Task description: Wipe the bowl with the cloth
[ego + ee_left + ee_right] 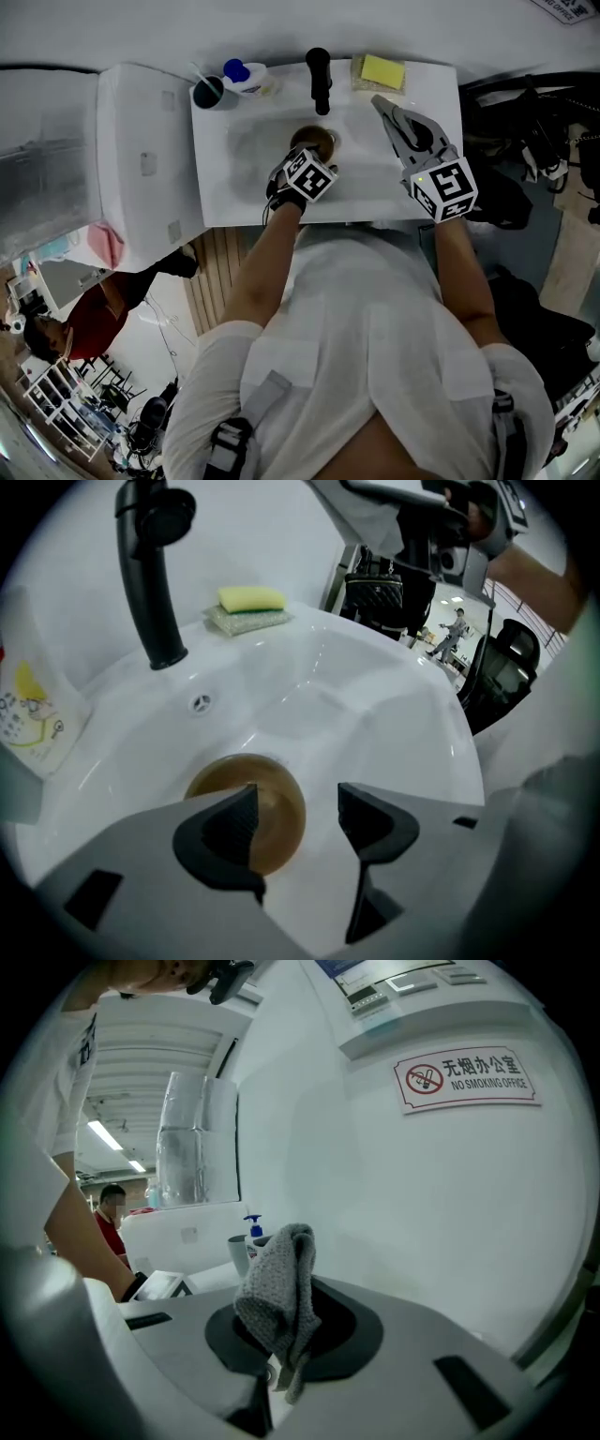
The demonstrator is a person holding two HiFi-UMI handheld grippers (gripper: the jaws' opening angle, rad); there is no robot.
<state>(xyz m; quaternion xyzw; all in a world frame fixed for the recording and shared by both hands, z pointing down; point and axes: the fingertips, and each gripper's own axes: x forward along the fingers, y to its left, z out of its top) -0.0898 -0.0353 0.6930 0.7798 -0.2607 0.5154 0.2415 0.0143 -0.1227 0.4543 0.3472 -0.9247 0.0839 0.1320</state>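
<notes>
A brown bowl [315, 140] lies at the bottom of the white sink [239, 183], over the drain. My left gripper [302, 156] hangs just above it, jaws open; in the left gripper view the bowl [246, 803] shows past the left finger and nothing sits between the fingers of the left gripper [298, 819]. My right gripper [384, 111] is held over the sink's right side, pointing toward the back wall. The right gripper [286, 1340] is shut on a grey knitted cloth [279, 1293], which sticks up from the jaws in a bunch.
A black faucet [320, 81] stands at the back of the sink, with a yellow sponge [382, 70] to its right. A dark cup [207, 92] and a soap bottle [246, 77] stand at the back left. A black bag [511, 122] sits right of the sink.
</notes>
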